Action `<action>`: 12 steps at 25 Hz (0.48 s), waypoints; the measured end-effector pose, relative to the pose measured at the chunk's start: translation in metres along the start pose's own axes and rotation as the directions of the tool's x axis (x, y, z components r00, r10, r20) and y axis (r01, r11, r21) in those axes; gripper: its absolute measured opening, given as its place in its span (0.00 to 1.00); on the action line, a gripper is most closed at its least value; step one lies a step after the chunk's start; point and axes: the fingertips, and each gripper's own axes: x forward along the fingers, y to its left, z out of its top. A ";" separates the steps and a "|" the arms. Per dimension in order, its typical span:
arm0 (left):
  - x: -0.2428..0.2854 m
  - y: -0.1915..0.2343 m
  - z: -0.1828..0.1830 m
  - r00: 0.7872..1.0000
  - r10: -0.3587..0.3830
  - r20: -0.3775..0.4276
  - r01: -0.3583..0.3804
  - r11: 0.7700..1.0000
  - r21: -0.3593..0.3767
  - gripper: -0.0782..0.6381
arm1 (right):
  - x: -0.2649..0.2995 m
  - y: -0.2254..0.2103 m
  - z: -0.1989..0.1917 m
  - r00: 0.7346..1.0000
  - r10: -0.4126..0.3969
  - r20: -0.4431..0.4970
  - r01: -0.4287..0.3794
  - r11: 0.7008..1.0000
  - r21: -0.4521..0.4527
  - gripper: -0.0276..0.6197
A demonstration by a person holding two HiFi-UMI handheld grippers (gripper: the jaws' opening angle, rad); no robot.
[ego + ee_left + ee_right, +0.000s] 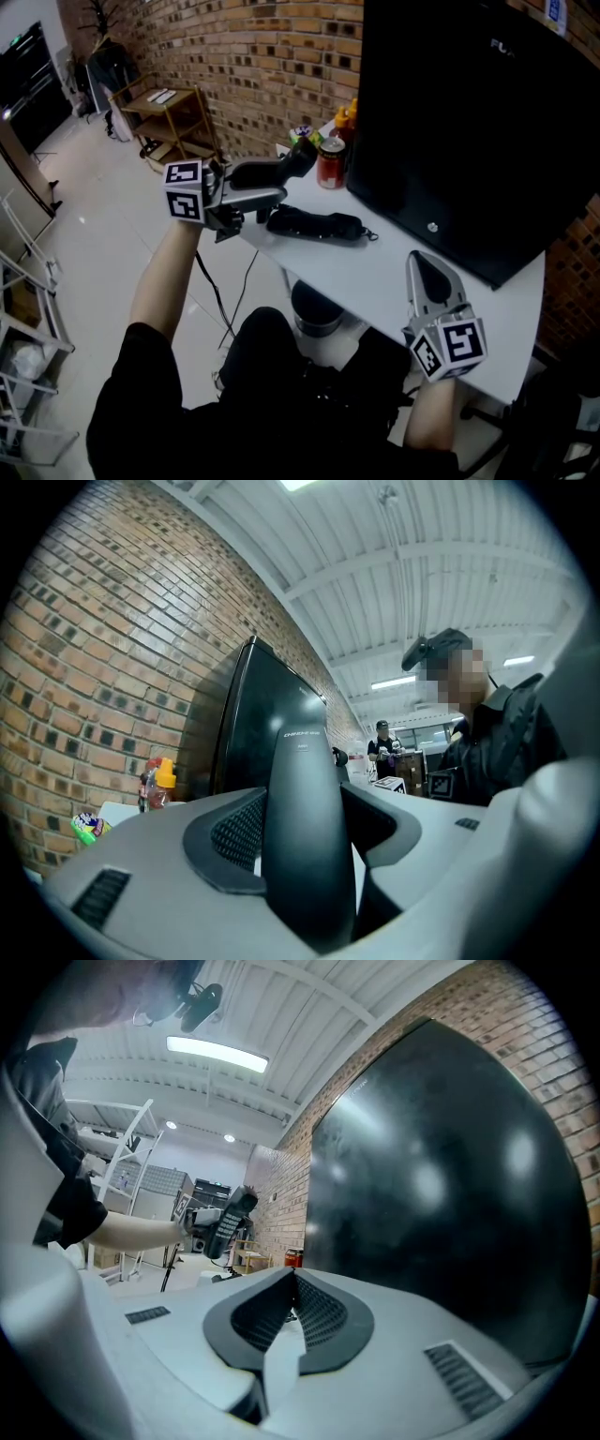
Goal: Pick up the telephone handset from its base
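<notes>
The black telephone handset hangs in the air above its black base, which lies on the white table. My left gripper is shut on the handset's middle. In the left gripper view the handset stands upright between the two pads. My right gripper rests at the table's near right, pointing at the monitor, and its jaws are closed together with nothing between them. From the right gripper view the lifted handset shows far off at the left.
A large black monitor fills the back right of the table. A red can, orange-capped bottles and a small green item stand behind the base by the brick wall. A wooden shelf stands on the floor at the left.
</notes>
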 end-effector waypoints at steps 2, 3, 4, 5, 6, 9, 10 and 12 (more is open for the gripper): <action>0.000 0.000 0.000 1.000 0.000 -0.002 0.000 1.000 0.000 0.47 | 0.000 0.000 0.001 1.000 0.000 0.002 0.000 1.000 0.001 0.06; -0.001 0.000 0.000 1.000 0.001 -0.002 -0.001 1.000 0.000 0.47 | 0.000 0.000 0.001 1.000 0.000 0.004 0.000 1.000 0.001 0.06; -0.001 0.000 0.000 1.000 0.002 -0.002 -0.002 1.000 0.000 0.47 | 0.000 0.000 0.001 1.000 0.000 0.004 0.000 1.000 0.002 0.06; -0.001 0.000 0.000 1.000 0.003 0.000 -0.003 1.000 0.000 0.47 | 0.000 -0.001 0.001 1.000 0.000 0.004 0.000 1.000 0.003 0.06; -0.001 0.000 0.000 1.000 0.003 0.002 -0.003 1.000 0.001 0.47 | 0.000 -0.001 0.001 1.000 -0.001 0.005 0.001 1.000 0.004 0.06; 0.000 -0.001 0.001 1.000 0.006 0.005 -0.006 1.000 0.009 0.47 | -0.001 -0.001 0.001 1.000 -0.001 0.008 0.001 1.000 0.007 0.06; 0.000 -0.001 0.001 1.000 0.004 0.004 -0.004 1.000 0.006 0.47 | -0.001 -0.001 0.001 1.000 -0.002 0.009 0.002 1.000 0.009 0.06; 0.000 -0.002 -0.002 1.000 0.000 0.002 0.000 1.000 -0.004 0.47 | -0.002 -0.001 0.002 1.000 -0.004 0.009 0.004 1.000 0.011 0.06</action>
